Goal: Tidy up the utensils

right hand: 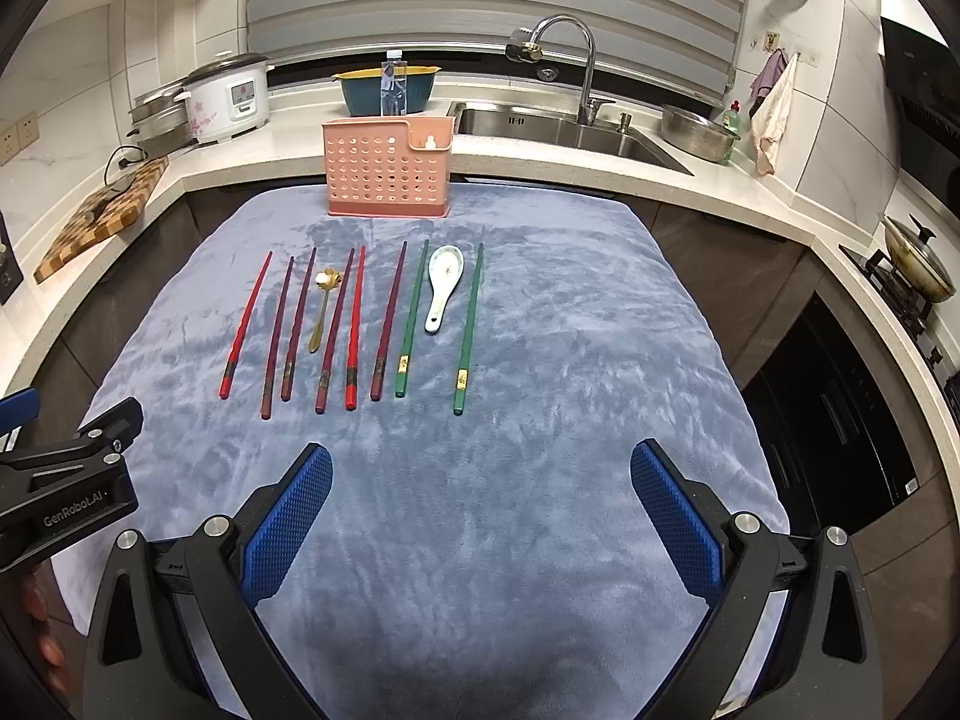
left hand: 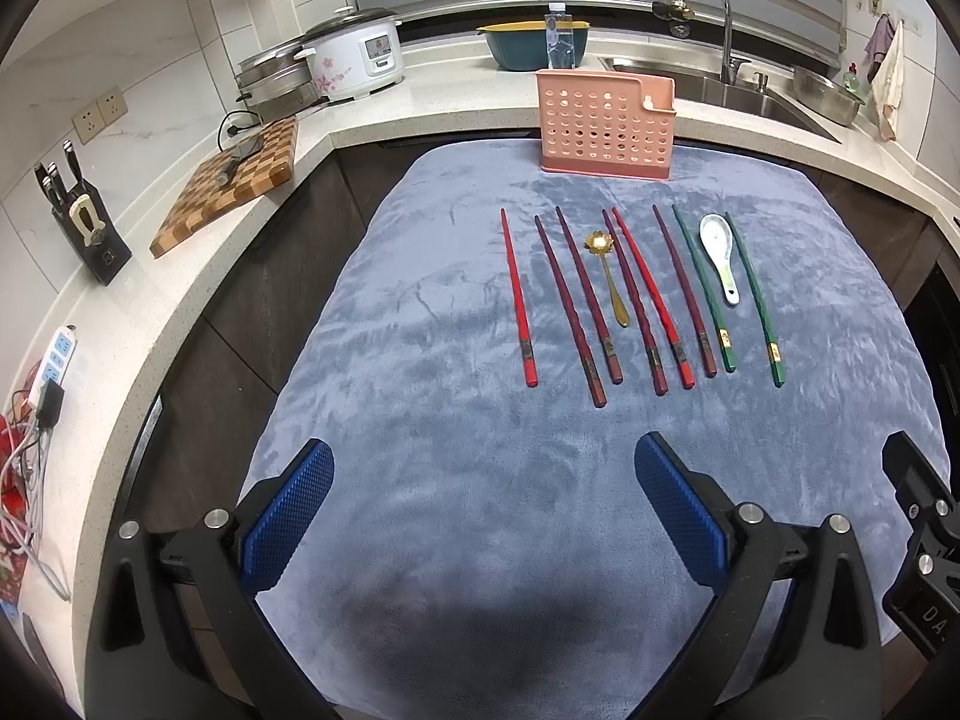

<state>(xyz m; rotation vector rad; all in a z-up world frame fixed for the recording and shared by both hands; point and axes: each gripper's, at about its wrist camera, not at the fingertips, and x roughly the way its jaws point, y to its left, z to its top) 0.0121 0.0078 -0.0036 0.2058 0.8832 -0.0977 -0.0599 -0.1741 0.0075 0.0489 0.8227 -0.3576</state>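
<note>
Hidden or cut off: the interior of the pink utensil holder [left hand: 606,120] cannot be seen, so its compartments and contents cannot be told. In the left wrist view only a black edge of the right gripper [right hand: 480,504] shows at the right border; in the right wrist view the left gripper [left hand: 483,504] is cut off at the left border. The printed marks on the chopstick ends are too small to read.

Count, all lying flat in one row on the cloth:
- bright red chopsticks [left hand: 517,294]: 2
- dark maroon chopsticks [left hand: 570,309]: 4
- green chopsticks [left hand: 755,299]: 2
- gold spoon [left hand: 606,273]: 1, between maroon chopsticks
- white ceramic spoon [left hand: 720,252]: 1, between the two green chopsticks

The chopsticks lie roughly parallel with tips toward the holder. The holder stands upright at the far edge of the cloth, apart from the row.

Jaws: both grippers are released, jaws spread wide, holding nothing, hovering at the near side, well apart from the utensils.

Surface and room: a grey-blue plush cloth [right hand: 540,360] covers the table. Behind it runs a speckled white kitchen counter [right hand: 288,150] with a rice cooker [right hand: 228,99], a checkered cutting board [left hand: 231,180], a knife block [left hand: 84,228], a blue basin [right hand: 387,90], a water bottle [right hand: 394,84] and a steel sink [right hand: 570,129] with faucet [right hand: 570,54].
</note>
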